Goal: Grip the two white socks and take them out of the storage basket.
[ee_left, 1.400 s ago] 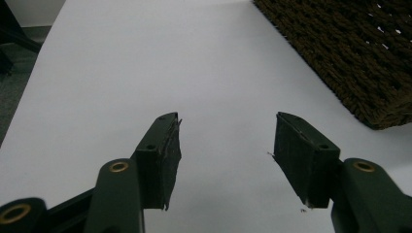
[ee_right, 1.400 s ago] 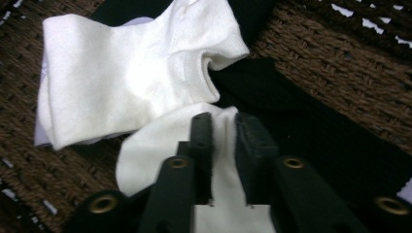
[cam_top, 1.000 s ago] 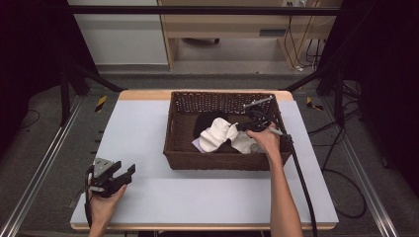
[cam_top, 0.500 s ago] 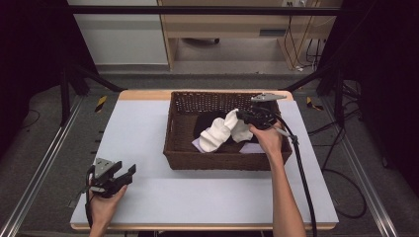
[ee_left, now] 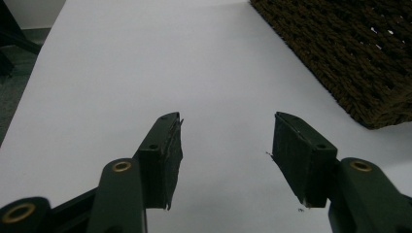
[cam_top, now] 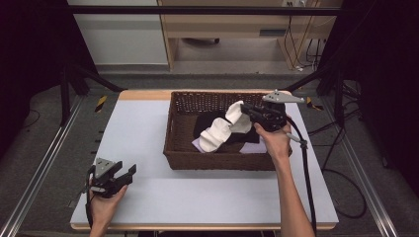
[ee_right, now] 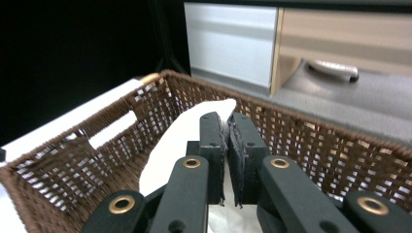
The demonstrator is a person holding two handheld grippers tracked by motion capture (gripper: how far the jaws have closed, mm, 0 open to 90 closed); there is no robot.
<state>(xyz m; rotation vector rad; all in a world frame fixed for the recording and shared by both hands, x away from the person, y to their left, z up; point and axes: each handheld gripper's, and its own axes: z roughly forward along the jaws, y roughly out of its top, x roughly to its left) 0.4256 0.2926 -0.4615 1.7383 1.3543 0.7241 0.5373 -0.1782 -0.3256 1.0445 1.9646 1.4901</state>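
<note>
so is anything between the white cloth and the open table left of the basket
Only the basket wall. The right gripper is shut on the white cloth, whose lower end hangs inside, below the rim. The table left of it is bare; the left gripper sits near its front edge.

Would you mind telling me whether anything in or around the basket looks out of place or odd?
Nothing looks damaged or spilled. The wicker basket sits squarely on the table. The right gripper holds a white cloth by one end, so it hangs stretched above the dark clothes.

The basket (ee_left: pixel 354 58) is cut off by the frame edge; the white cloth (ee_right: pixel 180 141) seems partly hidden behind the right claw (ee_right: pixel 227 127).
</note>
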